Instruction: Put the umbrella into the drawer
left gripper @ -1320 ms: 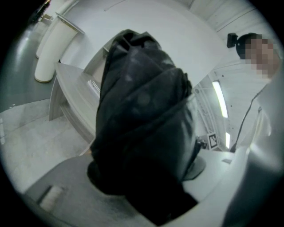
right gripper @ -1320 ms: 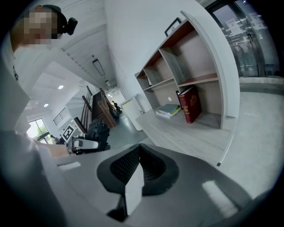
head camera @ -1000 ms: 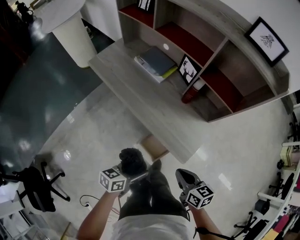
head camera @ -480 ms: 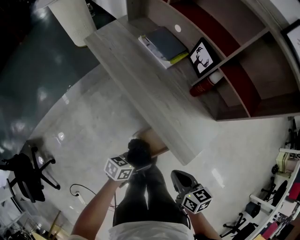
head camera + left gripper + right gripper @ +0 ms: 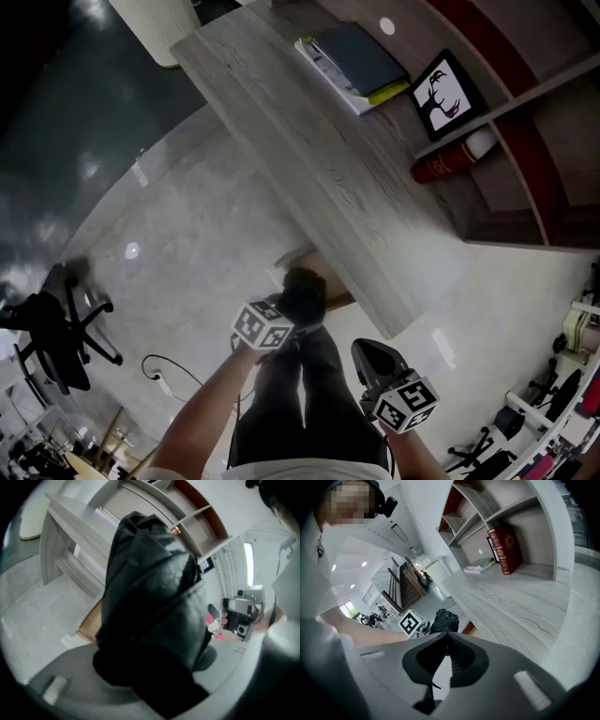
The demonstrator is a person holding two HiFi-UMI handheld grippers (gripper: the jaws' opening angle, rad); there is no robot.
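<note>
Left gripper view, folded black umbrella (image 5: 152, 602) clamped in left tool (image 5: 292, 314), right tool (image 5: 447, 634) closed, empty.

The head view was dim and grainy, darkest at upper left, with pale glare spots on the glossy floor (image 5: 131, 250). Both gripper views bulged fisheye-style, with black vignetting in the corners. In the left gripper view the dark umbrella (image 5: 150, 611) loomed soft and out of focus, and a ceiling strip light (image 5: 247, 557) glowed at upper right.

umbrella (image 5: 150, 597): black, folded, bunched; held over drawer | drawer (image 5: 296, 260): pulled open; tan inside
</note>
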